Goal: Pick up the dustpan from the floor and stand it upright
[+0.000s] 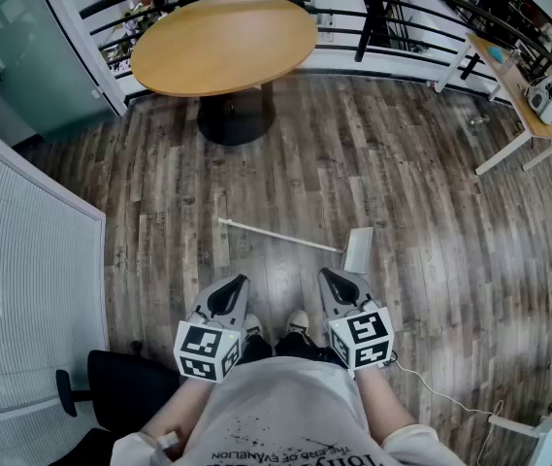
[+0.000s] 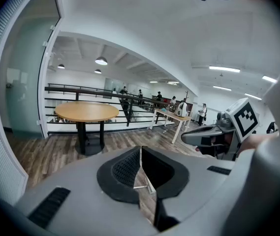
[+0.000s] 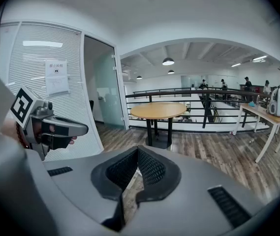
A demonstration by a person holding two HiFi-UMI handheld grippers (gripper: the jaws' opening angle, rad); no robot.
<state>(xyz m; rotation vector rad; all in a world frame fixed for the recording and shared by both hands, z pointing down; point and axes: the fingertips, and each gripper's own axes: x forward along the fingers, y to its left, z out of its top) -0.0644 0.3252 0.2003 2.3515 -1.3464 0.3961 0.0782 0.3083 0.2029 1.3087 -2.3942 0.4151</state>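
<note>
- Dustpan lies flat on the wood floor, just ahead of the person's shoes and a little to their right. Not yet picked up.
- Its long white handle runs along the floor, away from the pan towards the person's left. Nothing rests on it or props it up.
- Left gripper: jaws closed together, nothing between them. Held at waist height, angled down at the floor.
- Right gripper: same, jaws closed on nothing. It hangs above the floor just short of the pan, the nearer of the two to the dustpan.
- Both grippers sit side by side, close to the body and clear of the dustpan. My reading: a ready stance, with the reach not begun.
- Judgement: the task is at its start. The thin handle looks like the easiest thing to grasp. Either gripper must open before it can take hold.
- Likely snag: with the handle lying flat on the boards, the jaws would have to get around it low down. A lift by the far end would leave the pan swinging.
- Round table stands well beyond the dustpan, and a ribbed partition is off to the left. Neither crowds the work.
</note>
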